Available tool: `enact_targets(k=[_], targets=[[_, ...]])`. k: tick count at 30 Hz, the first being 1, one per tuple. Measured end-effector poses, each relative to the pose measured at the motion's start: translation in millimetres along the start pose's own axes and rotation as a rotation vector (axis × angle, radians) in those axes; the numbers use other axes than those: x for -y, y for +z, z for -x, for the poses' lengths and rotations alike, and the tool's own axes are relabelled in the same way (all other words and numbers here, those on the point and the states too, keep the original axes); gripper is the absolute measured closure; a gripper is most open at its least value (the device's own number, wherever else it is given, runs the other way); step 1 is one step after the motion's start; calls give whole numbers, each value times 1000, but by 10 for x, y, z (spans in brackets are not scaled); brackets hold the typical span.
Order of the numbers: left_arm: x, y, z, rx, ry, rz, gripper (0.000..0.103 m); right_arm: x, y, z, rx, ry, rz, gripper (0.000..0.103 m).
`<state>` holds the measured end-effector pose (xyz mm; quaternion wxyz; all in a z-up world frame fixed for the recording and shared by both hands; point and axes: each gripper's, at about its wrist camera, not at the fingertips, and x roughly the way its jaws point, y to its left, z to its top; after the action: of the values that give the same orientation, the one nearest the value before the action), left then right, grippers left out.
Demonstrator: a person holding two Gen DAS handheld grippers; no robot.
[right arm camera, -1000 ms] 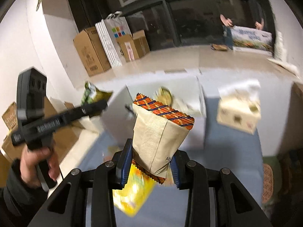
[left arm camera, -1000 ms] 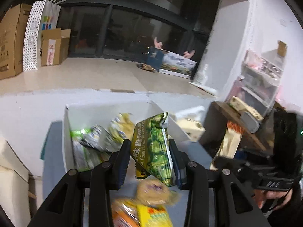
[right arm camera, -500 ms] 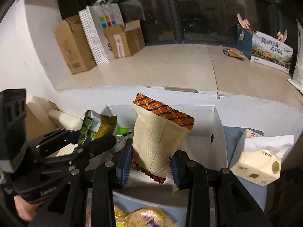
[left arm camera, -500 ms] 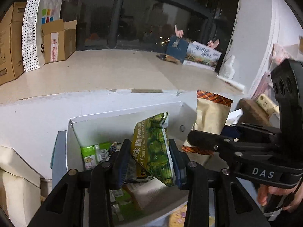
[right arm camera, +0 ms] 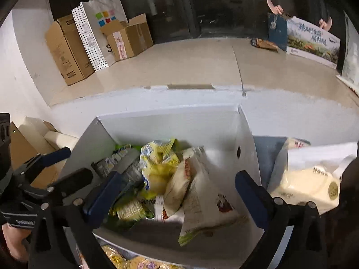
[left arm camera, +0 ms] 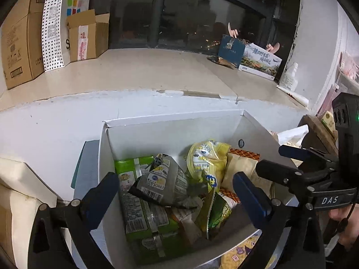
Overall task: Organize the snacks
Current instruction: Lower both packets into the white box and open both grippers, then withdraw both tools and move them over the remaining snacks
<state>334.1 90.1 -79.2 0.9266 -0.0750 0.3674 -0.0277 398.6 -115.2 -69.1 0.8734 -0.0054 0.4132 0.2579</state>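
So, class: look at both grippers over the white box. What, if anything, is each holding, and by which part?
Nothing is held. The left gripper and right gripper are both open above the white box; the snack packets lie loose inside.

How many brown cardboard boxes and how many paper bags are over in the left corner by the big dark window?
Cardboard boxes: 2, the tall box and the small open box
Paper bags: 1, the dotted paper bag
Total: 3

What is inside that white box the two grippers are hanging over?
The white box holds snack packets: a light green pack, a grey bag, a yellow bag and a beige bag. They overlap, so anything beneath them is hidden.
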Motion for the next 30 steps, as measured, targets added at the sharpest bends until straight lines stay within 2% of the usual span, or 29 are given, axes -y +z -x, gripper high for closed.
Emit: enact_targets(k=[7, 10, 16, 22, 24, 26, 30], targets=[[58, -41, 210, 11, -4, -28, 0, 18, -43, 206, 17, 19, -33, 0], [114, -85, 378, 29, 8, -66, 0, -18, -78, 433, 51, 41, -22, 0], [200, -305, 811, 83, -50, -96, 0, -186, -323, 1011, 145, 46, 75, 0], [257, -660, 1241, 117, -113, -79, 0, -251, -753, 1489, 189, 105, 80, 0], [293, -836, 1373, 117, -147, -91, 0, -251, -958, 1598, 182, 138, 64, 0], [335, -1014, 1459, 120, -128, -108, 0, -242, -1180, 1685, 181, 170, 51, 0], [324, -1369, 1598, 115, -175, -67, 0, -207, -1678, 1801, 174, 191, 27, 0]])
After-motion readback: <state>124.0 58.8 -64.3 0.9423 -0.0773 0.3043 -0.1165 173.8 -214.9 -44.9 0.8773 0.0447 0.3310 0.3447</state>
